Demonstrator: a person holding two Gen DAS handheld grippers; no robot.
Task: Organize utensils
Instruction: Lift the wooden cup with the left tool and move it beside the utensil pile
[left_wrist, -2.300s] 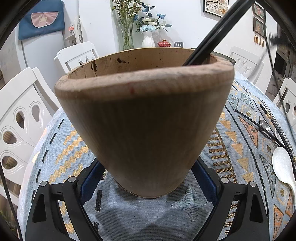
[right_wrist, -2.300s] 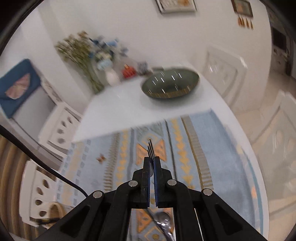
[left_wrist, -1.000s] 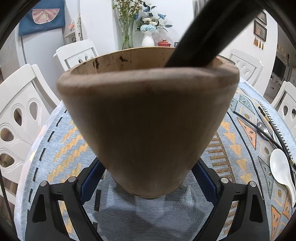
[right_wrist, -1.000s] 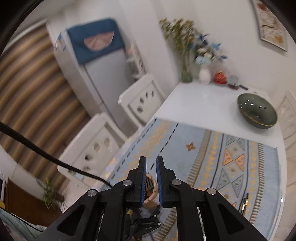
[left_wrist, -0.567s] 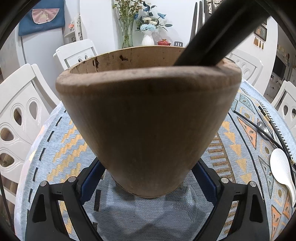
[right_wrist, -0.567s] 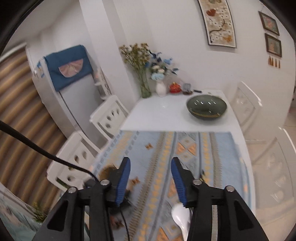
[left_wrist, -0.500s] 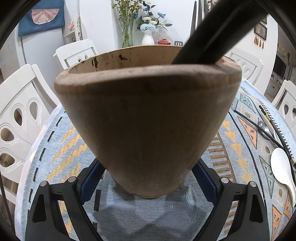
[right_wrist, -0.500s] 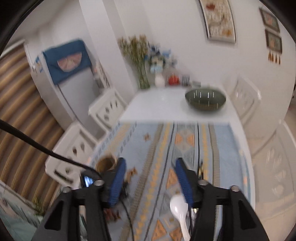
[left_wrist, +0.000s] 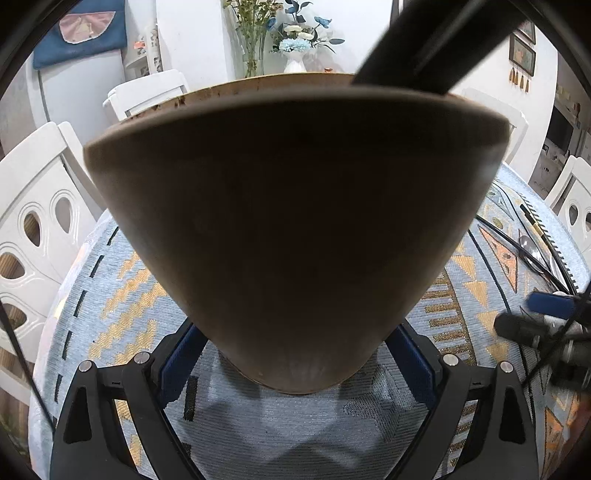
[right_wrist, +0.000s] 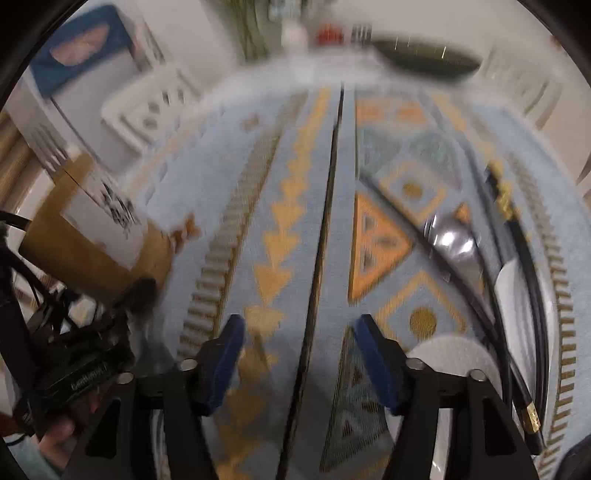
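Utensil holder station on patterned tablecloth

The wooden cup (left_wrist: 295, 229) is filling centre frame, sitting between the left gripper (left_wrist: 295, 354) pads, grip uncertain. The right gripper (right_wrist: 299, 354), jaws spreading and empty, is facing blue-and-orange cloth (right_wrist: 306, 192); white chairs (left_wrist: 33, 221) are standing left.

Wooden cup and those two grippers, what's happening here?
A person is sorting utensils. The left gripper flanks the base of the wooden cup, which already holds a dark utensil. Whether its pads press is unclear. The right gripper is empty, its jaws just opened wide, low over the tablecloth near a white spoon, a metal spoon and chopsticks.
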